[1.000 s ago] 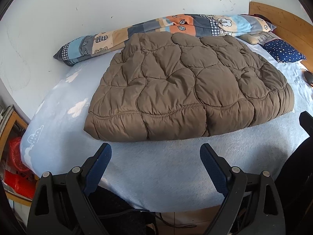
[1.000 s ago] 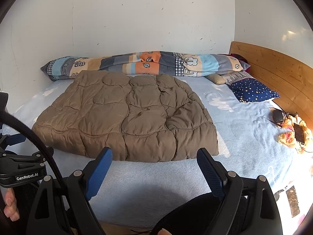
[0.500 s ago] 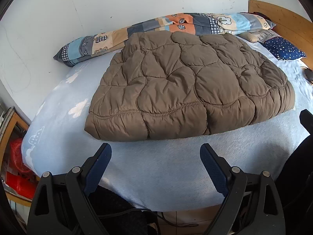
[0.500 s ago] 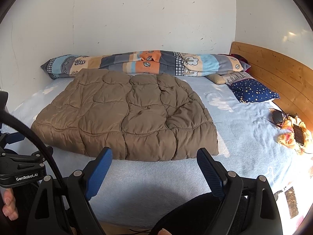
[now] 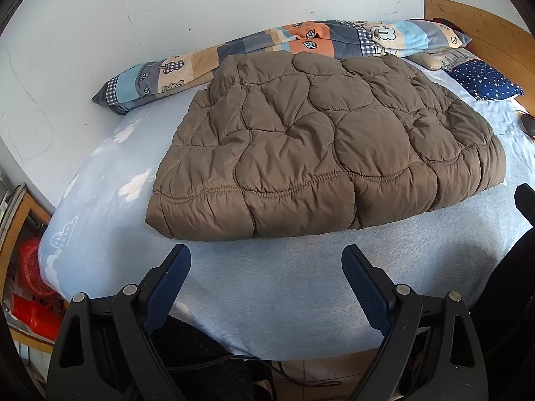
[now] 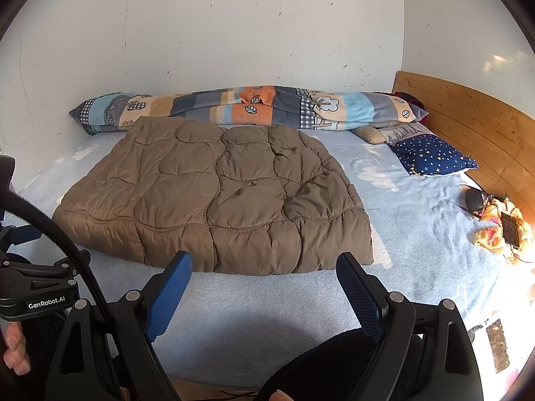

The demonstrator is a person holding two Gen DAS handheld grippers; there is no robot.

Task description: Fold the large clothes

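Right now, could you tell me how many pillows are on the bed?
2 for certain: a navy star-print pillow by the headboard, and a beige one partly tucked beside it. Others may hide under the patchwork blanket.

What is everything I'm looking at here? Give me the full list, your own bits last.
Jacket: one, brown, quilted, lying folded flat in the middle of the bed.
Sheet: one, light blue with white clouds, covering the bed.
Blanket: one, patchwork of blue, orange and beige, rolled along the wall.
Pillow: one, navy with stars, by the headboard.
Headboard: one, wood, at the right.
Cloth: one, yellow, crumpled at the sheet's right edge, a dark phone-like slab on it.
Crates: red, count unclear, on the floor at left.
Left tool: one, black with blue pads, open, short of the jacket.
Right tool: one, same, open.
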